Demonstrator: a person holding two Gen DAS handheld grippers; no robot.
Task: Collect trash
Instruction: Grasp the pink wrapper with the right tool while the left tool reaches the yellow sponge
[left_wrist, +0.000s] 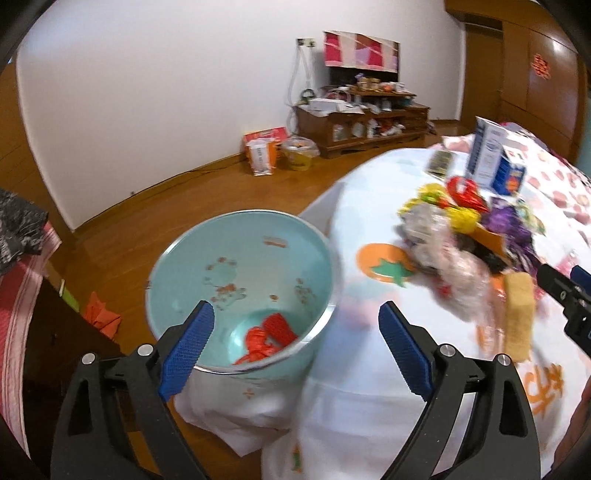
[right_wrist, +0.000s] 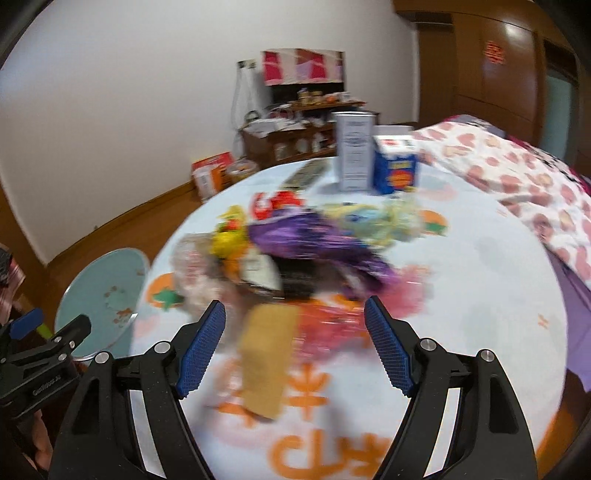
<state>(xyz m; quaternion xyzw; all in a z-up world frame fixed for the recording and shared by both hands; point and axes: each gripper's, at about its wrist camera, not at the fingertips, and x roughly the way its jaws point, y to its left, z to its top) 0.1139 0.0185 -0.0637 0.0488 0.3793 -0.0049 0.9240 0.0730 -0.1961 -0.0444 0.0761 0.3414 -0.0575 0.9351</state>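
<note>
A pale blue bin stands on the floor beside the table, with red wrappers at its bottom. My left gripper is open and empty, over the bin's near rim and the table edge. A pile of trash lies on the table: purple foil, yellow and red wrappers, clear plastic; it also shows in the left wrist view. A tan sponge-like block lies in front of the pile. My right gripper is open, with the block between its fingers. The bin shows at left.
Two cartons stand at the table's far side, next to a flat dark packet. A patterned bedcover lies at right. A wooden cabinet and boxes stand by the far wall. An orange cloth lies on the floor.
</note>
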